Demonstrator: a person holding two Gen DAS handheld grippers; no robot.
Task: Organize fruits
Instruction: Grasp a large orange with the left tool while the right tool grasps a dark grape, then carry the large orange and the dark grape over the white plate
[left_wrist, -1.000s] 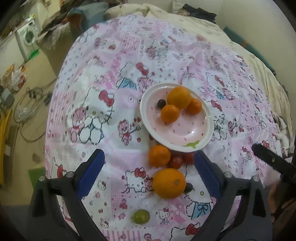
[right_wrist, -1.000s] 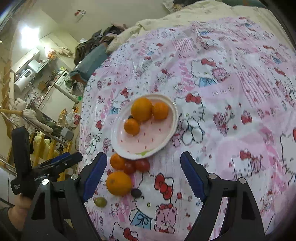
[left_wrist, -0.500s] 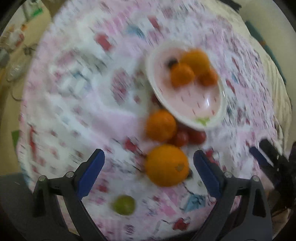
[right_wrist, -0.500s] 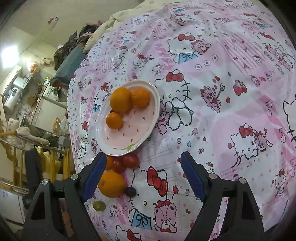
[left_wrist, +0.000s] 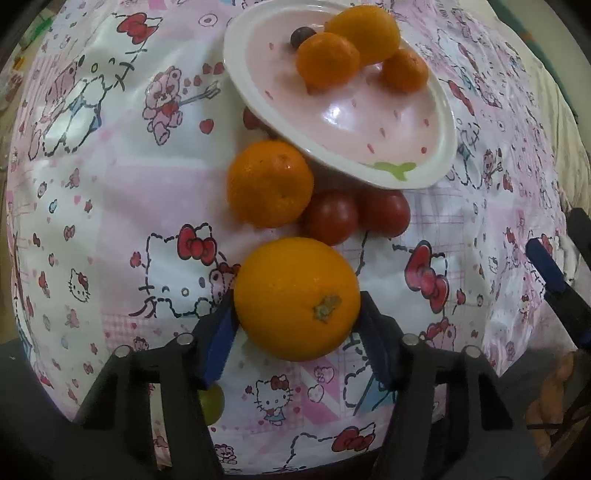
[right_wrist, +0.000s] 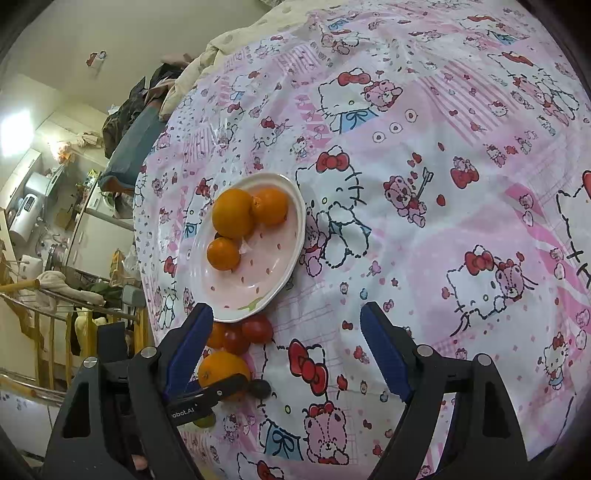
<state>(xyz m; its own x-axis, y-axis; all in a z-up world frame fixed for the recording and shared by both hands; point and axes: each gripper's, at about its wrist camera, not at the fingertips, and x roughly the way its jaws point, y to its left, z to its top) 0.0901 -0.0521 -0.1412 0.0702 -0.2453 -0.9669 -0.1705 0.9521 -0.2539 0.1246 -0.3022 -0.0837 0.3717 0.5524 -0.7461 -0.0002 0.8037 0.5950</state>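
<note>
Left gripper (left_wrist: 297, 325) is right down at the large orange (left_wrist: 297, 299), its two blue pads pressed against the fruit's flanks, clamped on it. The orange sits on the Hello Kitty bedspread (left_wrist: 110, 177), stem scar facing the left wrist camera. Just beyond it lies a smaller mandarin (left_wrist: 269, 184), and beside that two cherry tomatoes (left_wrist: 330, 217) huddle together, tucked against the near rim of the pink plate (left_wrist: 424, 147). On the plate: a big orange at the back, two mandarins in front of it and a dark grape (left_wrist: 301, 36) touching them. A green grape (left_wrist: 214, 402) peeks out behind the left gripper's near finger.

Over to the right wrist view: the right gripper (right_wrist: 286, 349) is spread wide with nothing between its fingers, hanging above the bedspread just short of the plate (right_wrist: 291, 258). From here the left gripper's black finger crosses in front of the large orange (right_wrist: 221, 365), and a dark grape (right_wrist: 260, 387) sits on the cloth right beside it. The tomatoes (right_wrist: 256, 328) show at the plate's near edge. A cluttered room fills the left of this view.
</note>
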